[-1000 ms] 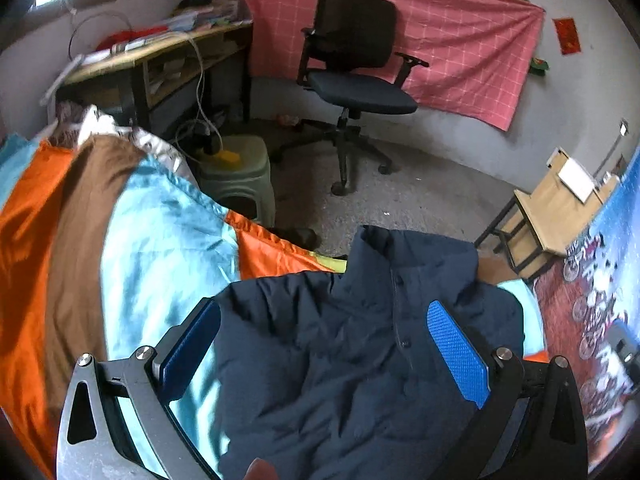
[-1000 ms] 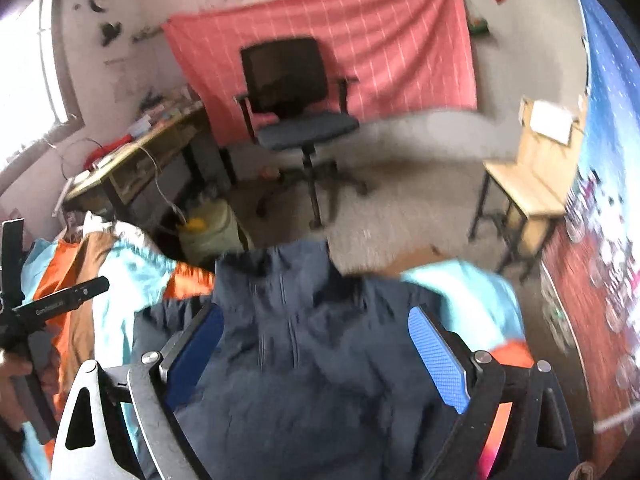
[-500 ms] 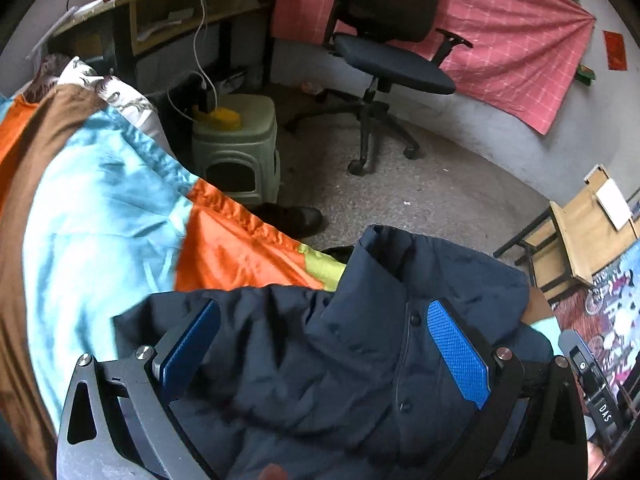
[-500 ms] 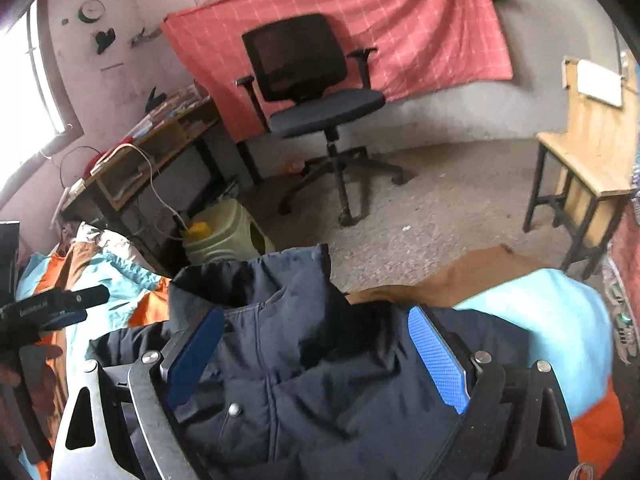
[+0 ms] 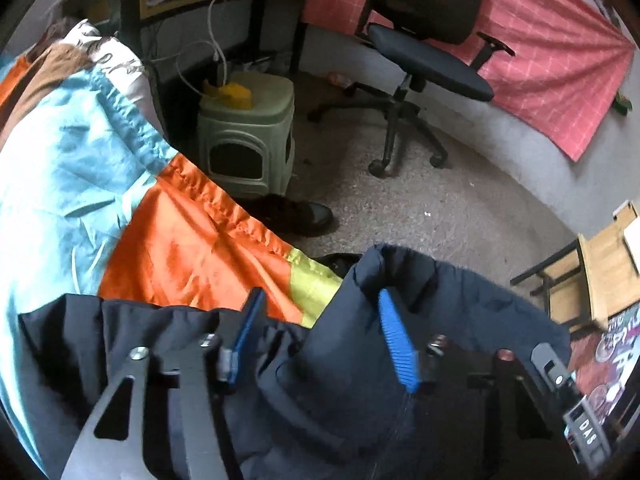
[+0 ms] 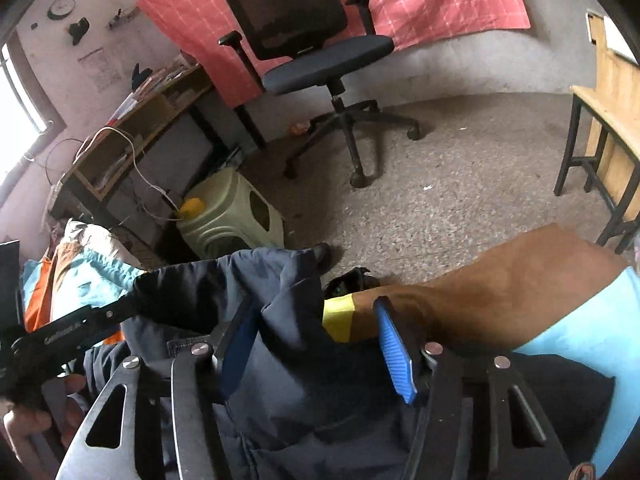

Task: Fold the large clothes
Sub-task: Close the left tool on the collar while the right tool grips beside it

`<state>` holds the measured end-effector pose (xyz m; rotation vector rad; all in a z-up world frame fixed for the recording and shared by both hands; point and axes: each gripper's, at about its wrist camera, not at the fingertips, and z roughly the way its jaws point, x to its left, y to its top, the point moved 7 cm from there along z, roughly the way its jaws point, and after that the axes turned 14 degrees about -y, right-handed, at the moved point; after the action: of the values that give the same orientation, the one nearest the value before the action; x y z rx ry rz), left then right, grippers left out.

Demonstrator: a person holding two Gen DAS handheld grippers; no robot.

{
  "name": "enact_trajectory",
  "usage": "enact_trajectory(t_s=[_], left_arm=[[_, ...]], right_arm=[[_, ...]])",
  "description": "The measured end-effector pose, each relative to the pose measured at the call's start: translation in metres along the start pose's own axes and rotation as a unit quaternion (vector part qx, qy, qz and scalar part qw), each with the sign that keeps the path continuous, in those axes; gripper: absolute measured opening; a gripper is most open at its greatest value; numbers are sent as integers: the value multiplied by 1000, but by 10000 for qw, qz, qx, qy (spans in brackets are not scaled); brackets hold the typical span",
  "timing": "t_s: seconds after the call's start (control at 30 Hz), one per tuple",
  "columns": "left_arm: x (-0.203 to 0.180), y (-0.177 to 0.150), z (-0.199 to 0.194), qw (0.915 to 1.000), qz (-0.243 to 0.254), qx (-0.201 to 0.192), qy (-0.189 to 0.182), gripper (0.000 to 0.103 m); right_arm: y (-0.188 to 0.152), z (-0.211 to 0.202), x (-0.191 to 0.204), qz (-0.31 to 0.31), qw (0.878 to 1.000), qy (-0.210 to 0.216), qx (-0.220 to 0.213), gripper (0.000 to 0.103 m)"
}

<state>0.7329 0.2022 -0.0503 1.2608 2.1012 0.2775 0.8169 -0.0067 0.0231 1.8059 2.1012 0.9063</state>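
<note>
A dark navy jacket (image 5: 440, 304) lies on a bed covered by an orange, light-blue, brown and yellow sheet (image 5: 180, 248). My left gripper (image 5: 320, 316) has its blue pads half closed around a raised fold of the jacket near the collar; the jaws still stand apart. My right gripper (image 6: 316, 324) is likewise half closed over the jacket (image 6: 280, 300) at the bed edge, fabric bunched between its pads. The left gripper's body (image 6: 68, 332) shows at the left of the right wrist view.
A black office chair (image 5: 424, 40) stands on the grey floor before a red cloth on the wall. A green plastic stool (image 5: 248, 136) and a dark shoe (image 5: 304, 212) sit beside the bed. A desk (image 6: 160, 120) is at left, a wooden chair (image 6: 608, 112) at right.
Both grippers have moved forward and down onto the jacket near the bed edge. Their jaws have narrowed from wide open to about half, gathering fabric between the pads.
</note>
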Motion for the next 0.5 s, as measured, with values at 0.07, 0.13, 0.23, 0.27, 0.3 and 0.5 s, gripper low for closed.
enact_trajectory(t_s=[0.07, 0.13, 0.23, 0.27, 0.3, 0.5], left_arm=[[-1, 1, 2, 9999, -3, 63, -140, 17], [-7, 1, -1, 9998, 61, 29, -201, 9], [-12, -2, -11, 9994, 48, -48, -349, 5], [-12, -4, -17, 9990, 16, -85, -437, 5], [-11, -5, -24, 9986, 7, -138, -508, 5], [-13, -25, -84, 9943, 325, -439, -917, 4]], right_arm=[[2, 3, 2, -44, 10000, 26, 6, 53], [1, 2, 6, -117, 9999, 104, 36, 25], [-4, -6, 9, -260, 9996, 44, -20, 16], [-6, -14, 11, -330, 9994, 58, -104, 15], [-7, -20, 11, -378, 9991, 58, -168, 14], [-21, -74, 10, -637, 9956, 302, -624, 12]])
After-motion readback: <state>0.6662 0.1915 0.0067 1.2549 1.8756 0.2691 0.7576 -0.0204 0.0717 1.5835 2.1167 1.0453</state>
